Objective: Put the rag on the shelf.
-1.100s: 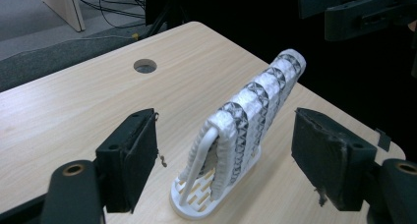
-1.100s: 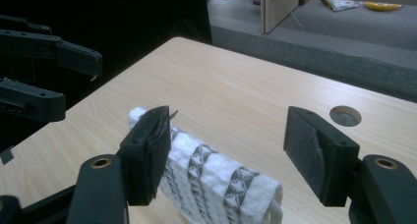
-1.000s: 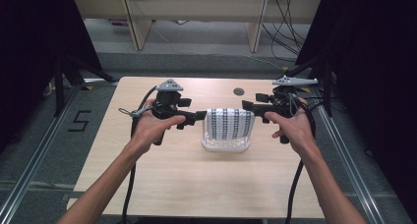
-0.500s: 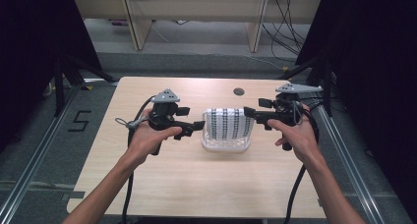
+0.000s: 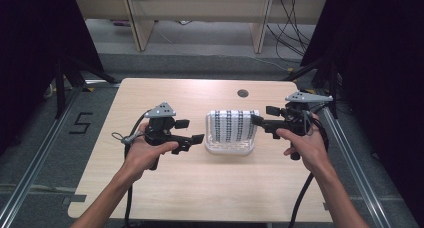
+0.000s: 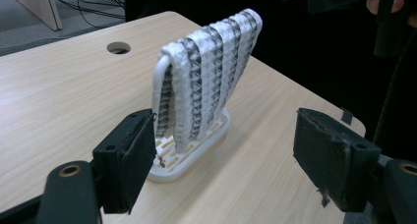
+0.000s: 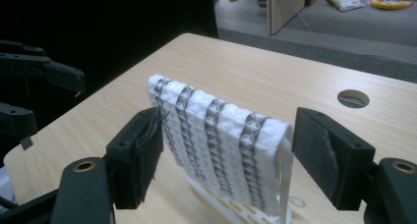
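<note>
My left gripper (image 5: 197,138) jaws wide apart, hold nothing. Towel (image 5: 232,126), white with grey stripes, hangs over white rack (image 5: 227,147) just ahead of left jaws, apart from them. My right gripper (image 5: 256,119) jaws also wide, just been opening; in right gripper view towel (image 7: 221,145) seen between two pads, pads not pressing on it. Rack with towel stands on table (image 5: 165,95), between both my grippers. Left one little farther from it than right one.

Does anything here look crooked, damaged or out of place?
Nothing stands out. The striped towel hangs evenly over the white rack, which stands upright on the table. Both claws, left and right, are open beside it.
</note>
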Action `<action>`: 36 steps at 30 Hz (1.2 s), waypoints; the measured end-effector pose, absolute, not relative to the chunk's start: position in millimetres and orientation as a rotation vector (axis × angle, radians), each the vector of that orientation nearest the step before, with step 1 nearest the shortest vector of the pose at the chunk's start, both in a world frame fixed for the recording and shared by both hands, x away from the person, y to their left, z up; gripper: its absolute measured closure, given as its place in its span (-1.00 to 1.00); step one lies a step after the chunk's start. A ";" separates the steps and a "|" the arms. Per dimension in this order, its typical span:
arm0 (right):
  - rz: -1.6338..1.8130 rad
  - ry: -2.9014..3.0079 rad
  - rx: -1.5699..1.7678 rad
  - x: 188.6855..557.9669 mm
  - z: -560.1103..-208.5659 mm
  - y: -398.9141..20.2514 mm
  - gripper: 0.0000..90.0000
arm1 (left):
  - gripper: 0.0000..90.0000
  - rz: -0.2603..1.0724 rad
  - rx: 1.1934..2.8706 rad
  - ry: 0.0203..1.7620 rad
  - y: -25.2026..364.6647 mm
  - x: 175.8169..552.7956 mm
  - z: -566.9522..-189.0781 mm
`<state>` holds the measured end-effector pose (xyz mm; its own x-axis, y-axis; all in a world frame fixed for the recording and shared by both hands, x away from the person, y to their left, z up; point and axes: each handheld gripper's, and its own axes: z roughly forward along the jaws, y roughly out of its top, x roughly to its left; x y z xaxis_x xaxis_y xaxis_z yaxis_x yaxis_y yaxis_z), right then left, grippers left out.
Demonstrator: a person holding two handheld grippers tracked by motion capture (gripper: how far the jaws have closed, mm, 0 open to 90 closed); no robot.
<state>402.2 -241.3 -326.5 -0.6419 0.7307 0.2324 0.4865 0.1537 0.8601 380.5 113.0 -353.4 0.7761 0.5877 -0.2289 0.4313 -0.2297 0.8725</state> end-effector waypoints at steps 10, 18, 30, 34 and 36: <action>1.488 2.194 1.208 391.2 -336.5 -238.8 -0.40 | -0.52 0.164 1.870 0.760 118.6 366.3 -364.2; 1.491 2.183 1.192 385.7 -339.1 -239.8 -0.44 | -0.56 0.170 1.872 0.773 123.5 359.0 -371.1; 1.475 2.184 1.157 375.3 -351.6 -243.2 -0.45 | -0.58 0.179 1.900 0.765 127.3 346.9 -385.0; 1.477 2.178 1.172 369.4 -355.9 -245.2 -0.47 | -0.58 0.170 1.897 0.755 129.1 341.2 -389.4; 1.493 2.178 1.189 367.3 -357.4 -244.8 -0.48 | -0.58 0.165 1.892 0.760 129.6 338.4 -391.4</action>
<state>367.3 -244.8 -357.4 -0.6376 0.7339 0.2342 0.4830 0.1441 0.8637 338.4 129.6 -391.4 0.7896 0.5722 -0.2218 0.4290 -0.2562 0.8662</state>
